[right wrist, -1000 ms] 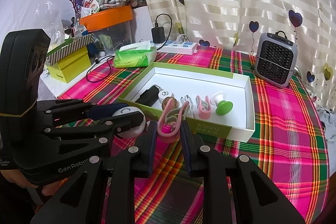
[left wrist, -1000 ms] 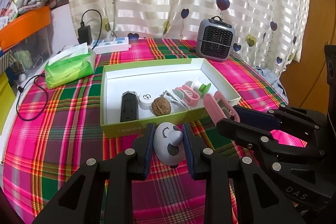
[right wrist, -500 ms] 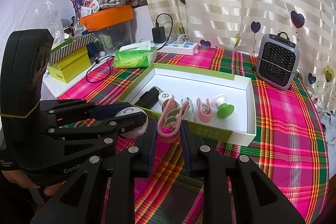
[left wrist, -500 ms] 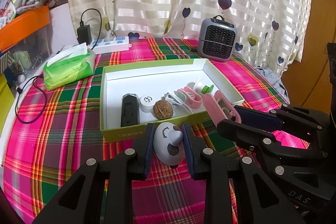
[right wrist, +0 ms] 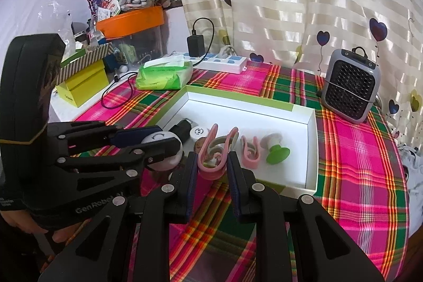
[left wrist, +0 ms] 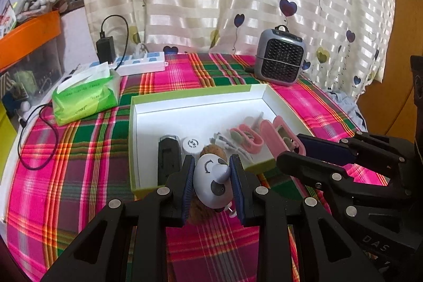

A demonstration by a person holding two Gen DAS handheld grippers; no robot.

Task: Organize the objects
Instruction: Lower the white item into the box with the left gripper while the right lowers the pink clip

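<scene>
Plaid tablecloth below; left gripper (left wrist: 213,183) clamps a grey toy (left wrist: 211,183), right gripper (right wrist: 213,165) clamps a pink clip (right wrist: 214,153); crowding could knock either loose.

Walnut (left wrist: 214,149) mostly hidden behind gripped grey toy (left wrist: 212,183).

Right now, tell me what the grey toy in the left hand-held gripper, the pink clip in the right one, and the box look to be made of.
Grey toy: probably hard plastic or vinyl, smooth with a soft sheen and printed face marks.
Pink clip: likely moulded plastic, maybe silicone; matte, rounded edges, uniform colour.
Box: apparently cardboard, thin straight walls, matte white inside, green outside.
</scene>
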